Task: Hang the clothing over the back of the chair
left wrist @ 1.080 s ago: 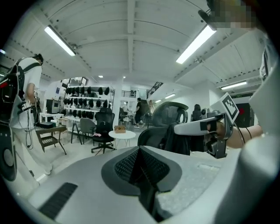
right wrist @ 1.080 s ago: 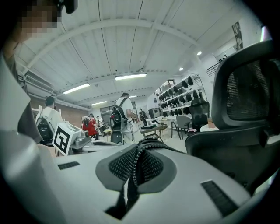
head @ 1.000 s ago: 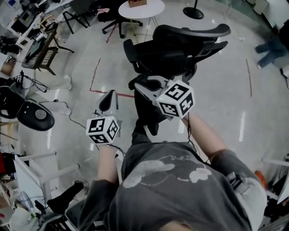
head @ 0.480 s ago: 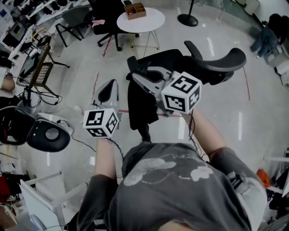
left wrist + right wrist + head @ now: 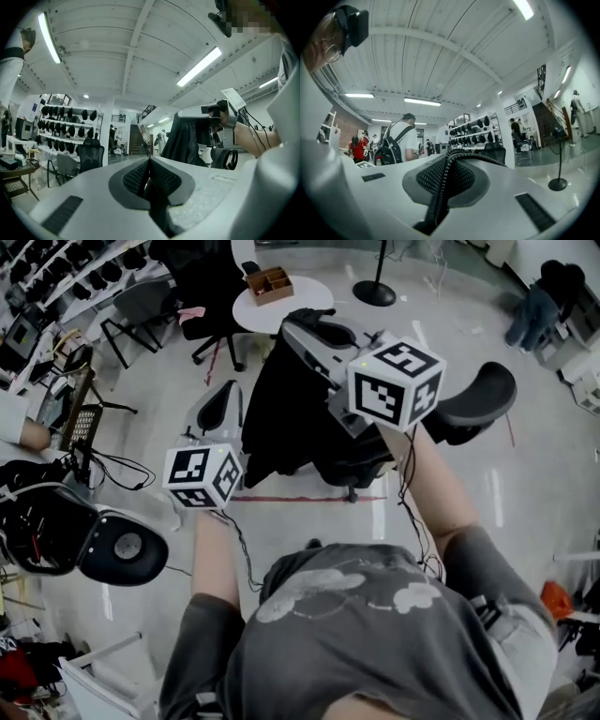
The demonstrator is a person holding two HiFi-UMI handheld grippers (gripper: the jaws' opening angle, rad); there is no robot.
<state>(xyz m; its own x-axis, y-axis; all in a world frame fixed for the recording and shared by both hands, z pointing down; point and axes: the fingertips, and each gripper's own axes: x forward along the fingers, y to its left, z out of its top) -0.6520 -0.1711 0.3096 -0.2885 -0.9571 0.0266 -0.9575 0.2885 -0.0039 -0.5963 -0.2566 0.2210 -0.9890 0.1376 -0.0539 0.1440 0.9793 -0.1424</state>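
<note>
Two claws are in play, with one garment and one chair between them. The right claw (image 5: pixel 298 332) is clamped on the top edge of the single black garment (image 5: pixel 281 418); its own view shows dark cloth with a dotted seam pinched between its jaws. The garment hangs free from it, down to the left of the one black office chair (image 5: pixel 473 399), whose curved back shows to the right of the claw's marker cube. I cannot tell whether cloth and chair touch. The left claw (image 5: pixel 227 397) has its jaws together with nothing seen between them, and it sits apart from the garment, on its left. Beyond stands one round white bench (image 5: pixel 305 292) carrying one wooden box (image 5: pixel 265 283).

Compared with half a second ago, the right claw has risen and come nearer the head camera, so its cube looks larger, and the garment has lifted with it and now hangs longer. The chair back, then right behind that claw, now lies off to its right. The left claw has kept much the same place beside the person's left arm.
</note>
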